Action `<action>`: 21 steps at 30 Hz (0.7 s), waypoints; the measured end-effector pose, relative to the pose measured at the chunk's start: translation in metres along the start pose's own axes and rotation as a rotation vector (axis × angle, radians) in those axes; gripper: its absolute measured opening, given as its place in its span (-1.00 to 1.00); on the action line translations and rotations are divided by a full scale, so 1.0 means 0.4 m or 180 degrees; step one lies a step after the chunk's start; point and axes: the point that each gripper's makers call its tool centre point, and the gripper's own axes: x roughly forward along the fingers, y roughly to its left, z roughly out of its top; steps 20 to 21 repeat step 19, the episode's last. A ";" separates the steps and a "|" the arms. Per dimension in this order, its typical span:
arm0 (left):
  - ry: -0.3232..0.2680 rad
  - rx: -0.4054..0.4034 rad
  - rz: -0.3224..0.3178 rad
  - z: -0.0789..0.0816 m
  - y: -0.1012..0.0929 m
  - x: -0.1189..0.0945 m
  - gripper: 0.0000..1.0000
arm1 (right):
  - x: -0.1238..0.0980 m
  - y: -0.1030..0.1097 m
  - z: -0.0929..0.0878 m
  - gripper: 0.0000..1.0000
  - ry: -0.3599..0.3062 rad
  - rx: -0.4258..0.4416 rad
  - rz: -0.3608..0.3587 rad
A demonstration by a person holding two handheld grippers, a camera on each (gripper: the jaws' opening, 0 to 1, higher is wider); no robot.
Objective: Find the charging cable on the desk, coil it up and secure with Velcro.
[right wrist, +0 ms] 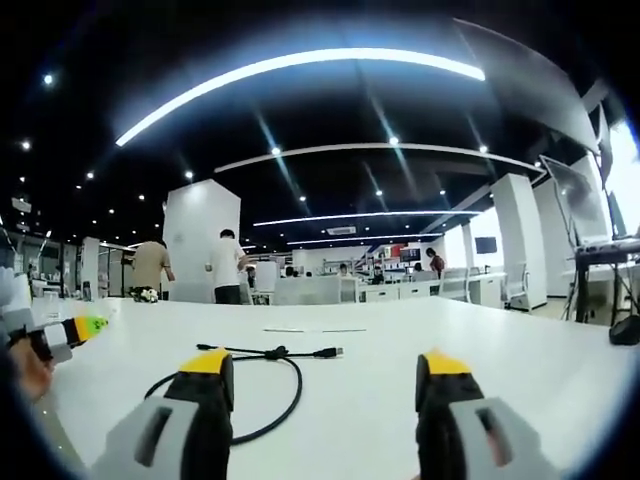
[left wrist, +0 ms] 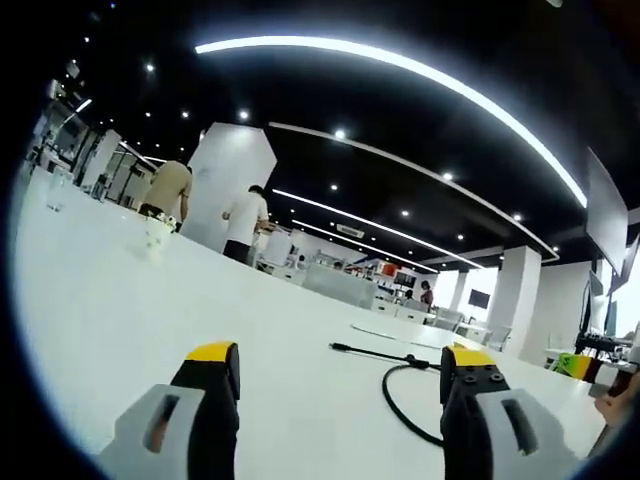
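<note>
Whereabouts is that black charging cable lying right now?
The charging cable lies loose on the white desk, ahead of the right gripper's left jaw in the right gripper view, untouched.

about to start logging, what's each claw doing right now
left claw: open, holding nothing, cable beyond it.
right claw: open, holding nothing.

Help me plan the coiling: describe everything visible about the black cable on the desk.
The black cable is thin, rubbery-looking and lies loose on the white desk, uncoiled. In the right gripper view it makes one open loop, with two ends running side by side; one ends in a small plug. A darker lump sits on it where the strands meet, perhaps the Velcro tie. Neither the left gripper nor the right gripper touches it.
</note>
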 end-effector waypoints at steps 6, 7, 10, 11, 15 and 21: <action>0.0003 -0.0021 -0.0006 -0.002 0.002 0.002 0.64 | -0.002 0.003 0.006 0.49 -0.0014 0.0004 0.0002; 0.0013 -0.0025 -0.0010 -0.003 0.001 0.003 0.64 | -0.002 0.003 0.007 0.49 -0.0019 0.0010 0.0006; 0.0007 0.0007 -0.0012 -0.003 -0.002 0.003 0.64 | -0.002 0.005 0.006 0.49 -0.0017 0.0017 0.0016; 0.0019 0.0029 0.0002 -0.006 0.000 0.004 0.64 | -0.001 0.004 0.005 0.48 -0.0013 0.0011 0.0013; 0.0038 0.0016 -0.0003 -0.009 -0.001 0.008 0.64 | -0.001 0.004 0.006 0.48 -0.0018 0.0027 0.0026; 0.0006 -0.0001 -0.0006 -0.001 -0.007 0.006 0.64 | -0.005 0.008 0.025 0.48 -0.0055 0.0027 0.0064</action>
